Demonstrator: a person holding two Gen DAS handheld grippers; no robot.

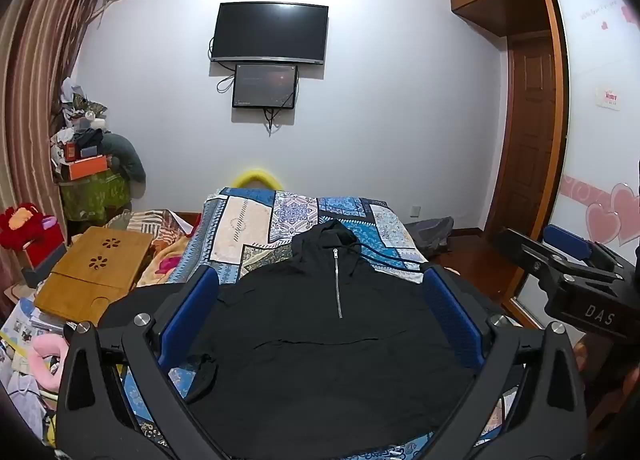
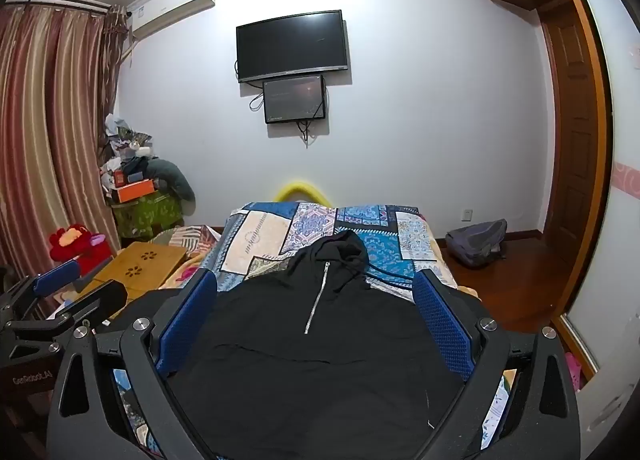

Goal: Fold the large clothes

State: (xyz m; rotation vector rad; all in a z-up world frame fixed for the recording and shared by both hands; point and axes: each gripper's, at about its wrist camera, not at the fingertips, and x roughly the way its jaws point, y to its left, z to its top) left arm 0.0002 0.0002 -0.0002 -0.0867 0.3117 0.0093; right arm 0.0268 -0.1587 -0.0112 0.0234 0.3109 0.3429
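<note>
Lying flat on the bed [image 1: 256, 220], front side up: one black hooded garment [image 1: 320, 340], large, with a short silver zipper [image 1: 337, 284] running down from the neck. Hood end points toward the far edge of the bed; hem end lies at the near edge, where it is cut off by the lower border of both views. Drawstring trails off the hood toward the right edge of the bed.

Bed cover: blue, cream and white patchwork, visible past the hood and in slivers beside the garment; the rest is hidden under the black cloth.

Left tongs [image 1: 320, 284]: spread wide, blue pads apart, nothing pinched, held above the garment. A small dark bunch of cloth [image 1: 202, 374] sits beside the left pad; whether it is a sleeve cuff cannot be told.

Right tongs [image 2: 316, 288]: spread wide, nothing pinched, likewise above the garment. Each tongs shows partly at the side border of the other's view.

Sleeves: hard to make out, black on black; their ends are hidden behind the tongs' frames.

Surroundings: wall television [image 1: 270, 32] with a smaller screen [image 1: 265, 86] beneath; striped curtain [image 1: 36, 80]; small bamboo table [image 1: 94, 272] off the left edge of the bed; grey backpack [image 2: 476, 242] on the floor; yellow curved item [image 1: 258, 178] behind the far edge, mostly hidden.
</note>
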